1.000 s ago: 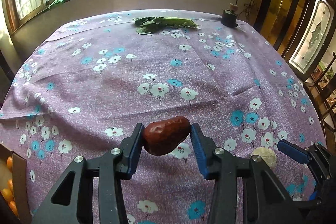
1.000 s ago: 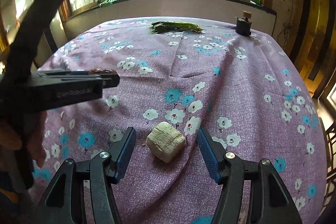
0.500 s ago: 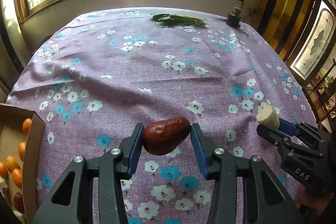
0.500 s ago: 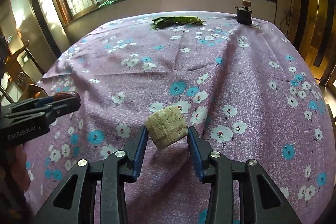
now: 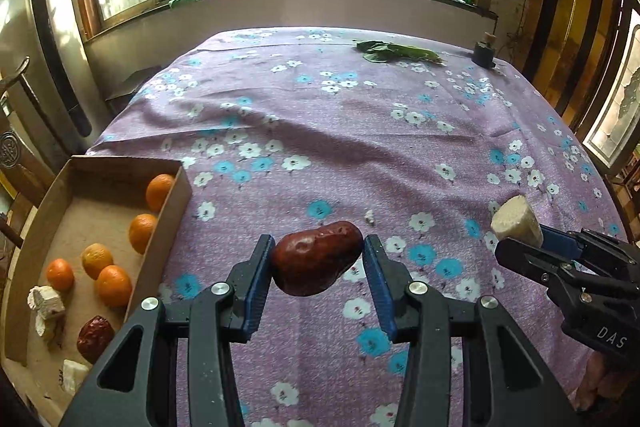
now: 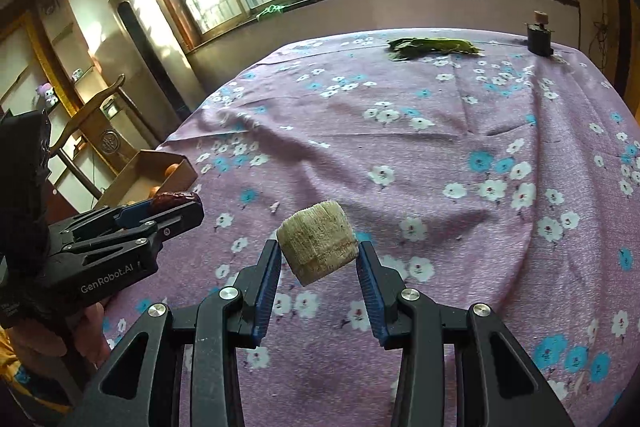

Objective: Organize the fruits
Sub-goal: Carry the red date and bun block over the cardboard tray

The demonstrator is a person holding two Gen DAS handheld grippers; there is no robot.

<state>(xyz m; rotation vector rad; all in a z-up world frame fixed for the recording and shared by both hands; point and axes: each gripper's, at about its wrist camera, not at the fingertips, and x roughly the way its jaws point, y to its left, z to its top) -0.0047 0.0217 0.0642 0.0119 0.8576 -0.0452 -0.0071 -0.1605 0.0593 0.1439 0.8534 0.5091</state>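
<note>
My left gripper (image 5: 318, 259) is shut on a dark red date (image 5: 316, 257), held above the flowered cloth. A cardboard box (image 5: 164, 231) lies at the lower left, holding several oranges (image 5: 114, 285), another red date (image 5: 94, 337) and pale cut chunks (image 5: 46, 301). My right gripper (image 6: 318, 253) is shut on a pale fibrous chunk (image 6: 316, 241), lifted off the cloth. In the left wrist view the right gripper (image 5: 520, 239) and its chunk (image 5: 516, 219) show at the right. From the right wrist, the left gripper (image 6: 176, 205) with the date (image 6: 176, 199) sits at the left, in front of the box (image 6: 136, 175).
A purple cloth with blue and white flowers (image 5: 340, 131) covers the table. Green leaves (image 5: 396, 51) and a small dark jar (image 5: 483, 53) lie at the far edge under the windows. A wooden chair (image 6: 92, 115) stands left of the table.
Both grippers swung left, bringing the box into view. The right gripper closed on the pale chunk and lifted it off the cloth. The left gripper kept its hold on the date.
</note>
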